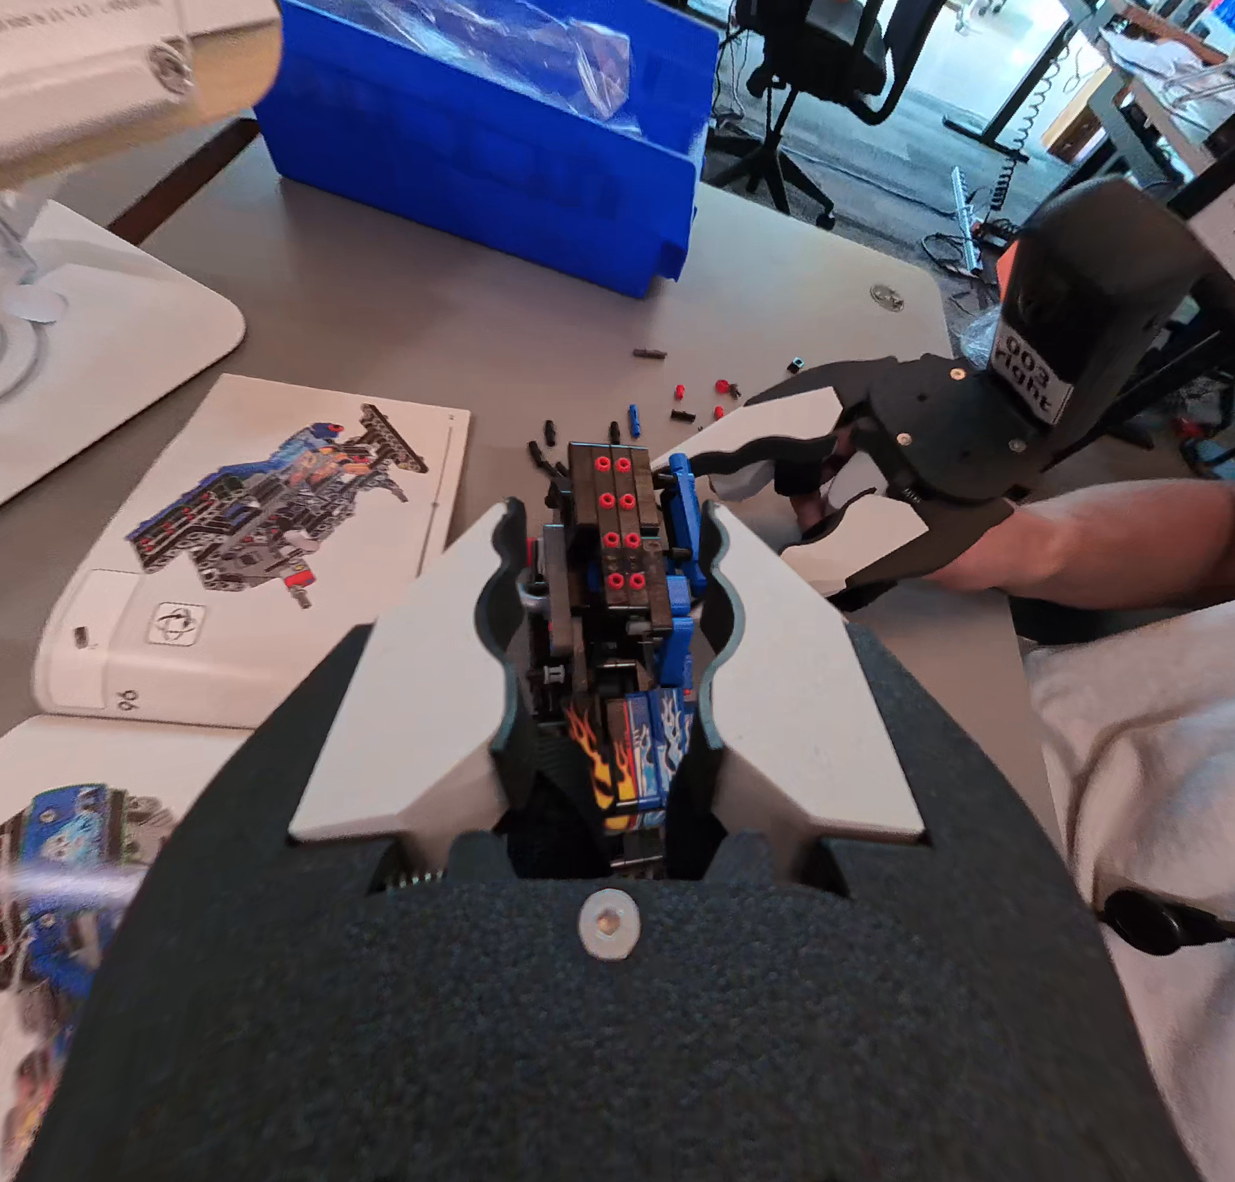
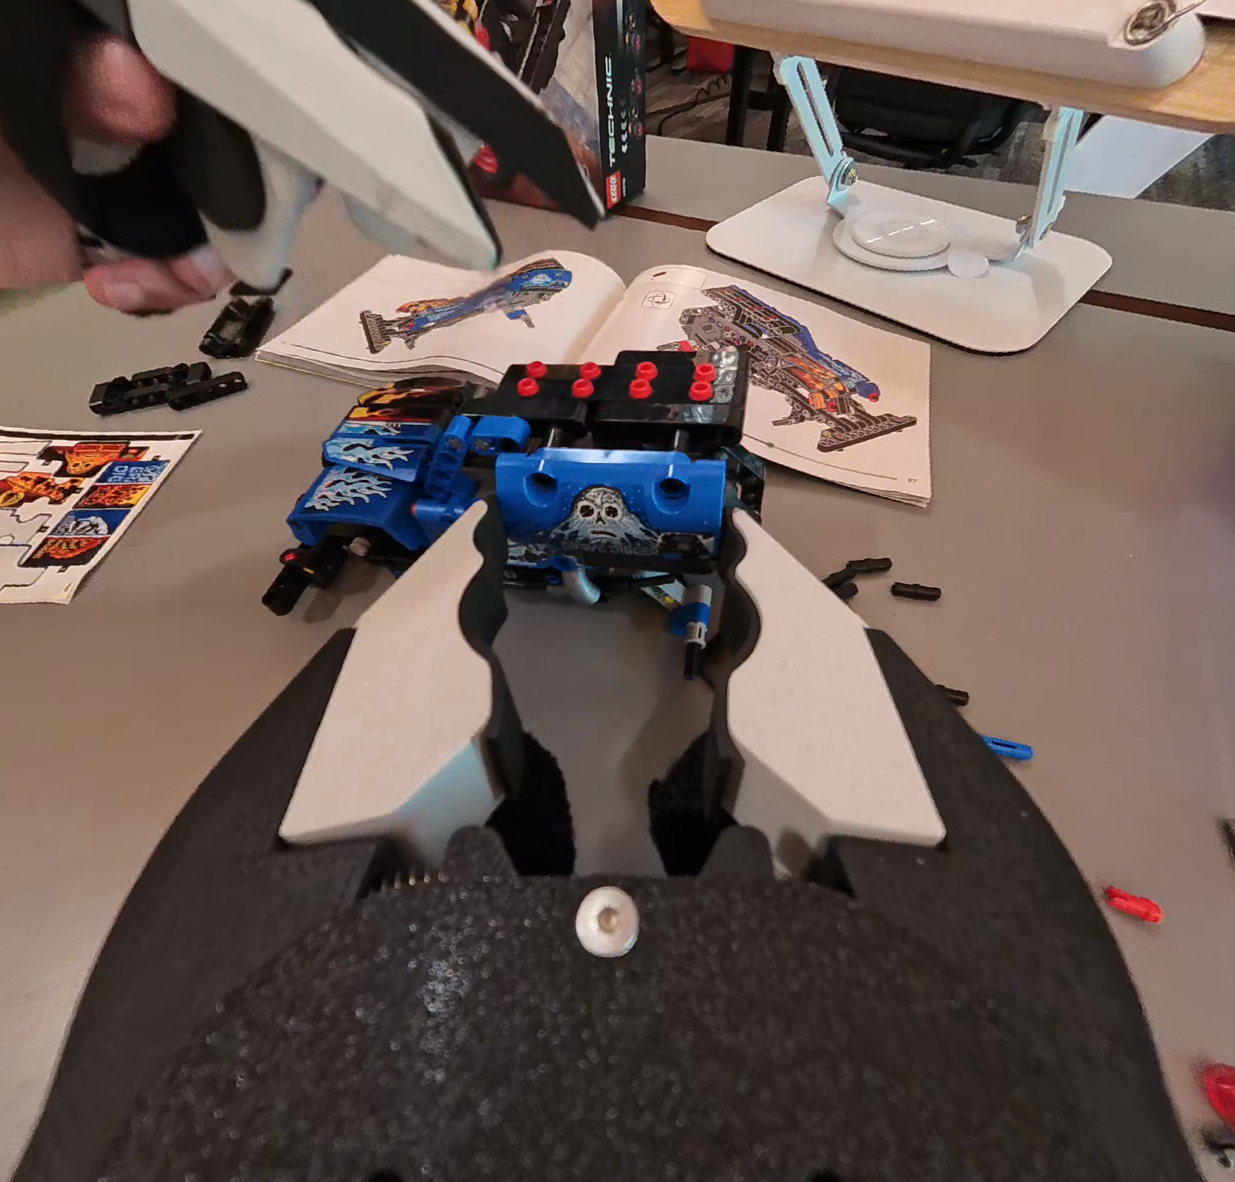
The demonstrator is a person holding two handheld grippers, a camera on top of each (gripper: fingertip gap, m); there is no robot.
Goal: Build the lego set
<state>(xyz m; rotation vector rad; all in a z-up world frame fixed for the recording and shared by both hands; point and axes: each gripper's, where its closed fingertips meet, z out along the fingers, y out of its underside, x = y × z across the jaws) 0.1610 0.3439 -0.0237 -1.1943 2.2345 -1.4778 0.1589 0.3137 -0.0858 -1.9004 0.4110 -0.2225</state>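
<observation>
L tool [image 1: 611, 535] sits nearest the work: its fingers flank the lego model [image 1: 615, 548] on both sides, pinching it or v. close to that; contact at the pads isn't clear. In the left wrist view the model's long axis runs straight out along the tool's fingers, red-pinned black top facing up, flame-sticker end nearest the cam.

R tool [image 2: 605, 528] comes in from the model's side, spread wide, nothing in it, tips just short of the blue skull panel [image 2: 605, 515], so the model lies dead ahead and broadside to it. Model rests on the desk [image 2: 200, 649].

Farther off: loose pins [image 2: 915, 591] to the R, sticker sheet [image 2: 73, 502] to the L, open instruction booklet [image 2: 668, 321] behind the model, then the set box [image 2: 601, 81].
</observation>
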